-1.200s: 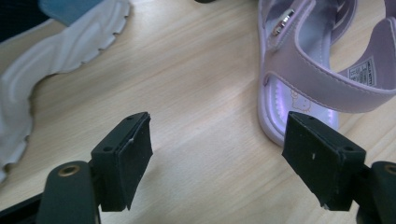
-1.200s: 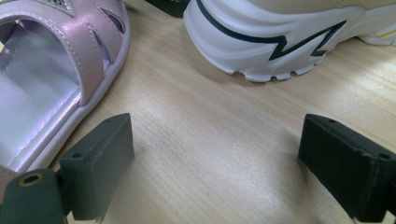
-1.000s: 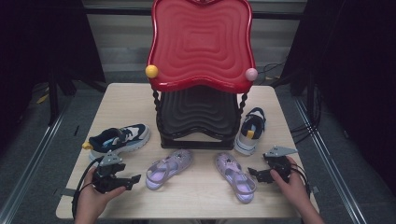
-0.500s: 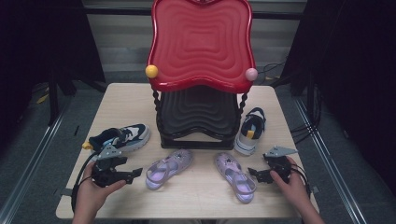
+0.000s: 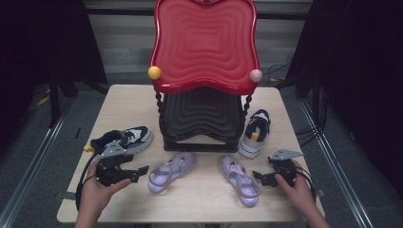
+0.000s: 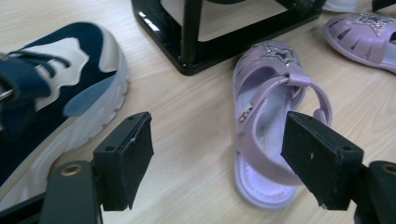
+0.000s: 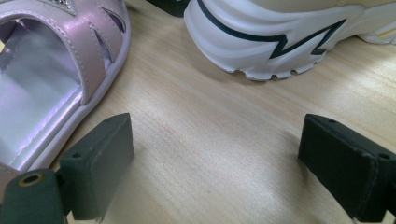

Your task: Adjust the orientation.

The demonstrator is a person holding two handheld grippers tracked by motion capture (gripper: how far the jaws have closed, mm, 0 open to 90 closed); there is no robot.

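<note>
high view: fixed overhead, faces forward and down, takes in the whole desk (image 5: 128,102) | left gripper view: low, close — looks along its jaws at the left purple sandal (image 6: 271,126) | right gripper view: nearly at desk level, very close | shared: high and left views both show that sandal (image 5: 171,171)

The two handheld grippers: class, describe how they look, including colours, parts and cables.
Both the left gripper and the right gripper have black bodies, each topped by a grey three-cornered plate. Each ends in two black jaws with flat rectangular pads and brass-coloured rivets at the base. A black cable trails from each.
</note>
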